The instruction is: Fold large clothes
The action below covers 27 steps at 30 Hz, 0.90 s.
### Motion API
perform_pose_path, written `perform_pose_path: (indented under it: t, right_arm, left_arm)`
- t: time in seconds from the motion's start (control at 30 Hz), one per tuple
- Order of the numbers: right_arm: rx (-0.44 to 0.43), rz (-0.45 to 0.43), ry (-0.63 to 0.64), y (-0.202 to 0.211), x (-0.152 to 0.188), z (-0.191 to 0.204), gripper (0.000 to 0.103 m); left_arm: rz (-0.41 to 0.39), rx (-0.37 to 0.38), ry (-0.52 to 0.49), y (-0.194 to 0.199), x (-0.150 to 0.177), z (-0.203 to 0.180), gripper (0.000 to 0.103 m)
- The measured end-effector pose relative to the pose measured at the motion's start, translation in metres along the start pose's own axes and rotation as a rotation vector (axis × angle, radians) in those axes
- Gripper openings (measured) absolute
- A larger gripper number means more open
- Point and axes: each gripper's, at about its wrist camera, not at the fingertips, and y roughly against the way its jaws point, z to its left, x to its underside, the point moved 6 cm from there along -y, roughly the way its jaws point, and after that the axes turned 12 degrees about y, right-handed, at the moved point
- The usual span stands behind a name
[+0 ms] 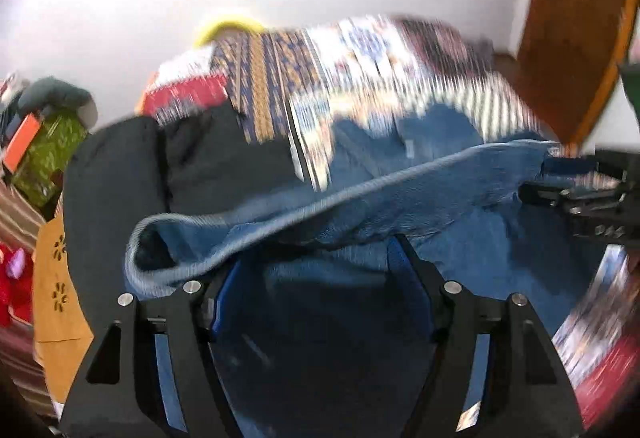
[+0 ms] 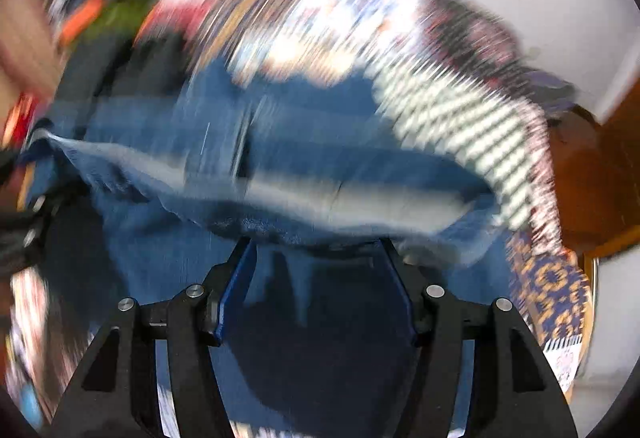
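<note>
Blue garment (image 1: 400,193): soft, limp, fairly heavy knit; grip along ribbed hem at 12 o'clock. Left tongs (image 1: 316,262), right tongs (image 2: 316,250): spread wide, hem draped across tips; grip cannot be told.

Black hand-held gripper (image 1: 316,254), blue pads (image 1: 222,298), silver screws; blurry.

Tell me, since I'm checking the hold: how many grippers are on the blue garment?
2: the left gripper under its ribbed hem, the right gripper further along the blue garment; fingertips hidden.
</note>
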Motion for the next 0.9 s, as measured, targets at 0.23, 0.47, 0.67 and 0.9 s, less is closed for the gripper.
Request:
perform_pose_path:
  t: [0.23, 0.47, 0.67, 0.9]
  right_arm:
    - [-0.044, -0.06, 0.06, 0.012, -0.007, 0.023, 0.057]
    - [-0.127, 0.126, 0.273, -0.004, 0.056, 0.073, 0.057]
    - [-0.069, 0.161, 0.37, 0.001, 0.094, 0.077, 0.057]
    - [-0.072, 0.207, 0.336, 0.024, 0.115, 0.059, 0.057]
  left_arm:
    - [-0.181, -0.09, 0.061, 0.027, -0.036, 0.014, 0.076]
    - [-0.044, 0.006, 0.056, 0.026, 0.024, 0.017, 0.079]
    - [0.099, -0.073, 0.08, 0.016, 0.096, 0.045, 0.079]
    - [0.062, -0.13, 0.119, 0.055, 0.136, 0.08, 0.079]
